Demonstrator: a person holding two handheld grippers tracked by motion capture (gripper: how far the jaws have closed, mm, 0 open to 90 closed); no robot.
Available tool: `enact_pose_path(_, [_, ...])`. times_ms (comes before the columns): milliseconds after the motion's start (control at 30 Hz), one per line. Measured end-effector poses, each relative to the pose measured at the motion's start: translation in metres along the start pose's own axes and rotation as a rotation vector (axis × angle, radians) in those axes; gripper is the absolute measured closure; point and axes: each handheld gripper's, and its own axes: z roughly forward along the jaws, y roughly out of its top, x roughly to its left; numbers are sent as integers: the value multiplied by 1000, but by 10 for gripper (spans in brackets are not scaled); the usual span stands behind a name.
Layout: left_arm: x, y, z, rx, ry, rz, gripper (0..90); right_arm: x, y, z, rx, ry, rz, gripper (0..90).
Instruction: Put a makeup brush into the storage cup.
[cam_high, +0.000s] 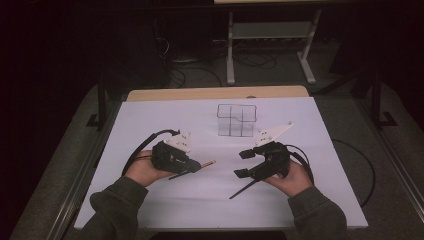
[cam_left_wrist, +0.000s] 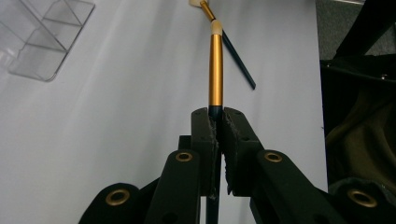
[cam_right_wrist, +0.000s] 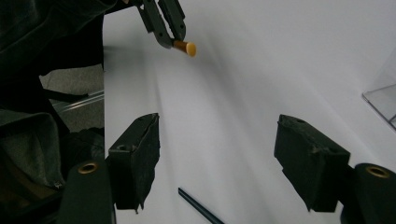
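I can't make out the far tip of the gold-handled brush (cam_left_wrist: 215, 70); it blurs. A clear organiser (cam_high: 236, 120) stands beyond it on the table (cam_high: 150, 200). My left gripper (cam_high: 192, 167) pinches the brush; my right gripper (cam_high: 242, 164) nearby has its fingers spread, empty, over a dark stick (cam_high: 243, 189).

No text, label, brand, number or sign can be read in any of the views. The brush (cam_left_wrist: 215, 70) carries no legible marking on its gold ferrule, the clear organizer (cam_high: 236, 120) is unprinted, and the white surface (cam_high: 150, 125) is blank.
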Motion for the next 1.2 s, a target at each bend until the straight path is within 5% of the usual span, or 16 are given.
enact_pose_path(700, [-13, 15, 13, -15, -41, 55, 834, 3, 12, 19, 6, 117, -19, 449])
enact_pose_path(1200, [-16, 22, 21, -16, -56, 80, 834, 5, 15, 29, 13, 200, -29, 730])
